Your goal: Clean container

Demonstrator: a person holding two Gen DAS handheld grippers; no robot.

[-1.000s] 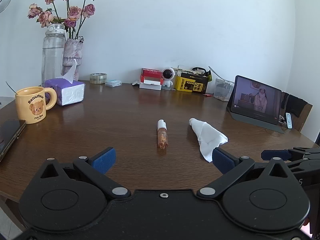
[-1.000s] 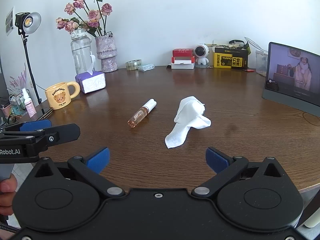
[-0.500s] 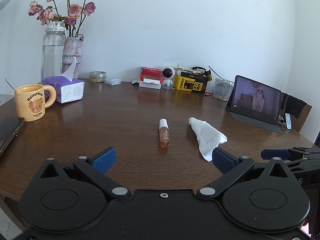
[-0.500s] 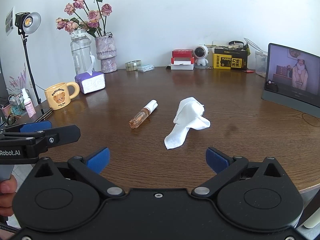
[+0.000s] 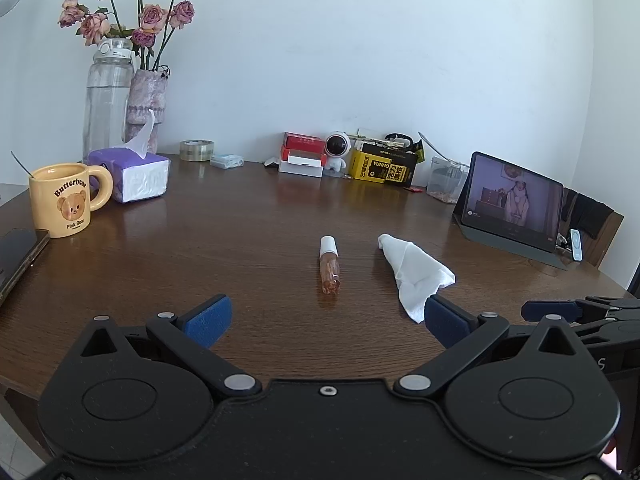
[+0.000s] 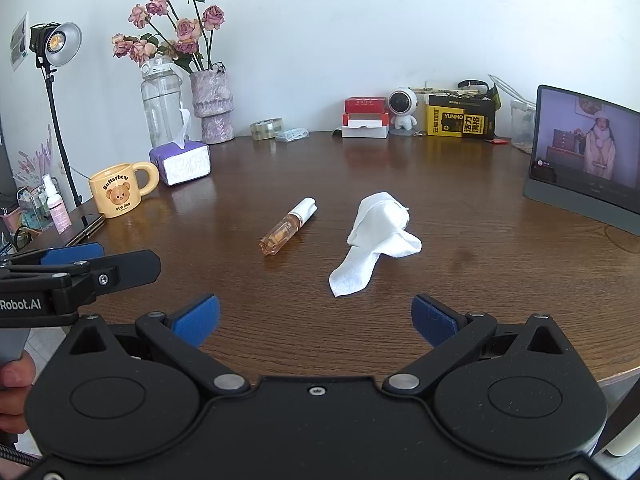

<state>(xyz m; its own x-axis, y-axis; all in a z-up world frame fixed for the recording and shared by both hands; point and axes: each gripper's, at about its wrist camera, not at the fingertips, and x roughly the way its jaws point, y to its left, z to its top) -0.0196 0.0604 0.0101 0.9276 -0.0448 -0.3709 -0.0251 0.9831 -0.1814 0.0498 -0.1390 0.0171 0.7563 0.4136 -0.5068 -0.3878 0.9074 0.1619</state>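
Left gripper [image 5: 326, 322] agape – right gripper [image 5: 576, 312] partly cut off

bare counter [image 5: 248, 240] lies open ahead of the left claw [image 5: 325, 318], right up to the small bottle [image 5: 330, 266]. the white cloth [image 5: 412, 270] lies just right of the bottle, apart from it, with a narrow lane between. the mug [image 5: 66, 200] and tissue box [image 5: 134, 174] crowd the far left; the tablet [image 5: 514, 202] blocks the far right. the right claw [image 6: 316, 318] has clear wood up to the cloth.
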